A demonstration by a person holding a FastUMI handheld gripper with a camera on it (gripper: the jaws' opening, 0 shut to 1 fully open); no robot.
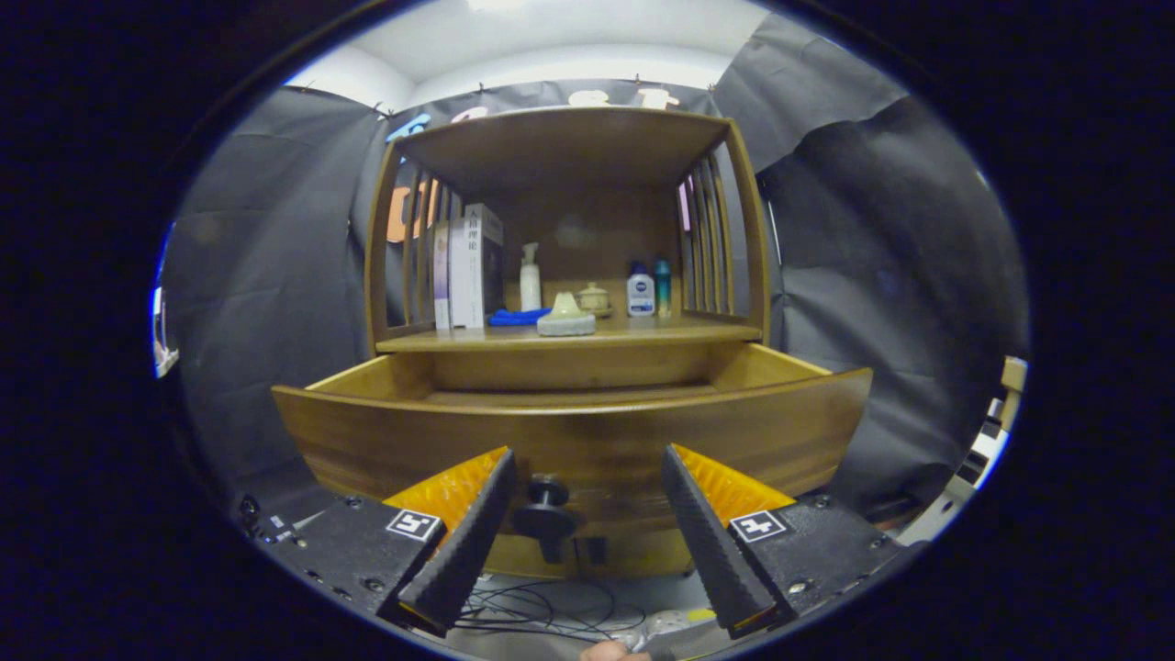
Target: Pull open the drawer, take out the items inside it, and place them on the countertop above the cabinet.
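The gripper (587, 542) has two wedge-shaped fingers (459, 551) with ribbed, ridged faces, standing well apart. Each is mounted on a flat black block fixed with small screws, and each block carries a small square black-and-white marker (413, 524).

The drawer (569, 441) and countertop (569, 337) are polished brown wood with a soft sheen. The knob (545, 510) looks dark and matt. The open gripper's (587, 542) fingers (459, 551) carry ribbed, rough pads.
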